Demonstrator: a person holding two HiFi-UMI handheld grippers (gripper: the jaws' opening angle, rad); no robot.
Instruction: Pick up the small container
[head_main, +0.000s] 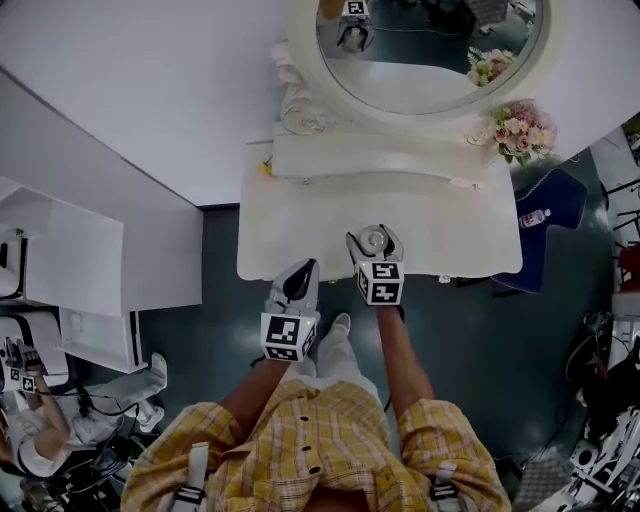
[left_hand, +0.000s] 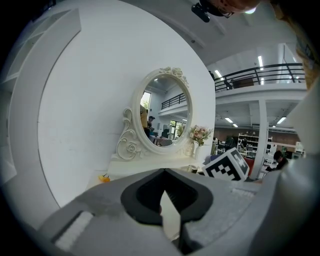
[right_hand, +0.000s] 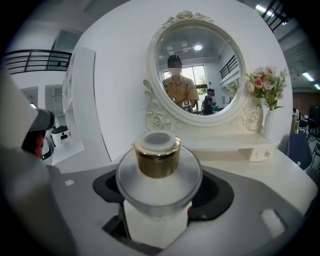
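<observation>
Mirror (head_main: 430, 45) and flowers (head_main: 520, 130) stood at vanity's (head_main: 470, 240) back, well apart. Small container (right_hand: 158, 170), gold-capped, frosted, contents unreadable, clamped in right gripper (head_main: 375, 242); left gripper (left_hand: 164, 174) closed, empty.

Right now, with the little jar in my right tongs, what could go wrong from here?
The small container is round, smooth glass, gripped by the right tongs only at its sides, so it might slip. It sits near the front edge of the white table, so a drop could reach the floor. The left tongs, shut and empty, are close beside and could bump it.
</observation>
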